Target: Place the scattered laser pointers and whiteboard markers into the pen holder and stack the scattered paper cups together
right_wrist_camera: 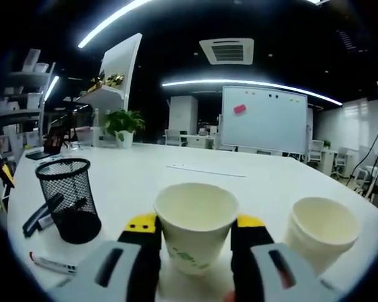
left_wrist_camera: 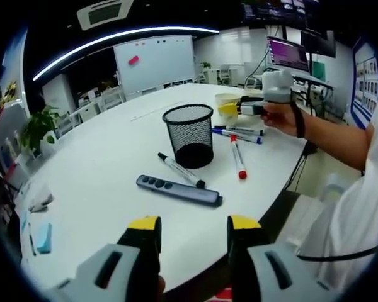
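Bright ceiling strip lights [right_wrist_camera: 252,83], dark ceiling; sharp centre, fisheye-bent edges

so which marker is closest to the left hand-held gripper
The black-capped marker, lying just beyond the grey laser pointer beside the mesh holder. The red-capped one and the blue ones lie farther off to the right.

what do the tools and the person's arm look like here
Both the left tool and the right tool have black jaws capped in yellow at the tips, mounted on light grey housings with dark slots. In the left gripper view the person's hand has a black strap at the wrist, and a white sleeve shows.
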The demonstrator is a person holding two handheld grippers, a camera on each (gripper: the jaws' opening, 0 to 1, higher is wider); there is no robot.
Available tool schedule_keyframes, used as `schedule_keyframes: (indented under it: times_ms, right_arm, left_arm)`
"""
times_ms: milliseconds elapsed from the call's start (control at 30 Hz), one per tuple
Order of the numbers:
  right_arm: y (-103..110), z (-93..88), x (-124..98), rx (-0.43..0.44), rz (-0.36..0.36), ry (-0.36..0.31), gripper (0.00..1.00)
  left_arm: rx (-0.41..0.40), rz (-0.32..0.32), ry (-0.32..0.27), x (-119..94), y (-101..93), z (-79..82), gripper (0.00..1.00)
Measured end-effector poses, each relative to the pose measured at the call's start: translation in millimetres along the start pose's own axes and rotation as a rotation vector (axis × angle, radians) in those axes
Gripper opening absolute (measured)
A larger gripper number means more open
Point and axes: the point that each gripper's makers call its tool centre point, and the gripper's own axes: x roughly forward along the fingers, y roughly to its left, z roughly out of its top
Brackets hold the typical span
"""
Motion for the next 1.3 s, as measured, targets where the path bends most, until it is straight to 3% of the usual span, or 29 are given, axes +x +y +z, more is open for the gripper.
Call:
schedule_keyframes:
  times_ms: [1300]
  right_arm:
    - [-1.9, 9.1, -5.8, -0.011, -0.004, -0.001, 0.41]
  left_arm:
    - [-0.006, 0.000, -0.004, -1.5, 1.6, -2.2, 0.42]
